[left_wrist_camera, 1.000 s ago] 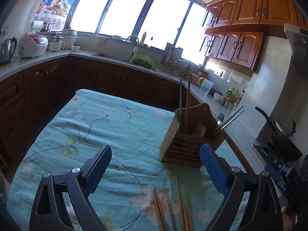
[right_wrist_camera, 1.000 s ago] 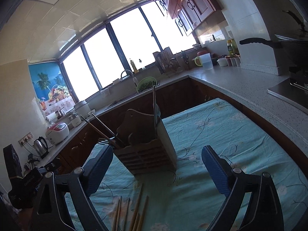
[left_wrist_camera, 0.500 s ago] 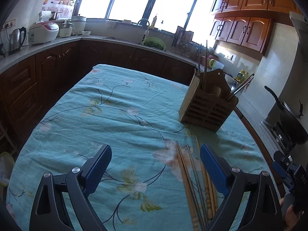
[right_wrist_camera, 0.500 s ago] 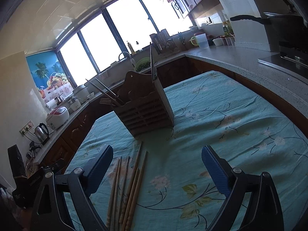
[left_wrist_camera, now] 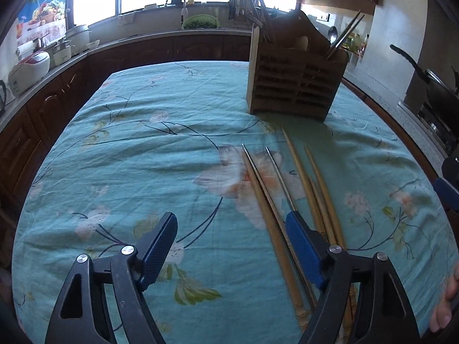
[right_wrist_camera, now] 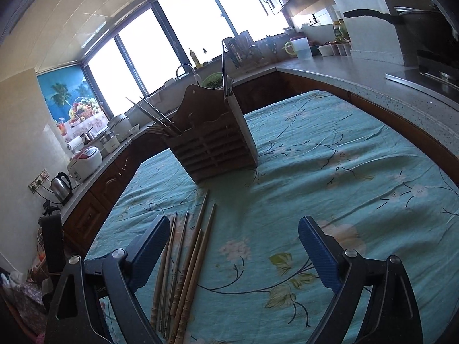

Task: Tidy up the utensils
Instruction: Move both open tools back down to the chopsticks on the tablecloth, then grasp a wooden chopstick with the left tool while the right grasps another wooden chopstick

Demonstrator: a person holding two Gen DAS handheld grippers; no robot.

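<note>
A slatted wooden utensil holder (left_wrist_camera: 295,86) stands on the table with chopsticks and a spoon sticking out of it; it also shows in the right wrist view (right_wrist_camera: 212,146). Several loose wooden and metal chopsticks (left_wrist_camera: 289,195) lie on the cloth in front of it, seen too in the right wrist view (right_wrist_camera: 183,261). My left gripper (left_wrist_camera: 232,243) is open and empty, low over the cloth, its right finger over the chopsticks. My right gripper (right_wrist_camera: 232,252) is open and empty, the chopsticks just inside its left finger.
The table carries a teal flowered cloth (left_wrist_camera: 137,149). Dark wood cabinets and a counter with a rice cooker (right_wrist_camera: 86,160) and kettle (right_wrist_camera: 61,185) run around it. A pan (left_wrist_camera: 430,83) sits on the stove to the right. The right gripper's blue pad (left_wrist_camera: 447,192) shows at the left view's edge.
Both grippers have dropped lower and tilted down toward the table. The chopsticks now lie closer, reaching between and beside the fingers. The left gripper's jaws stand narrower than before.
</note>
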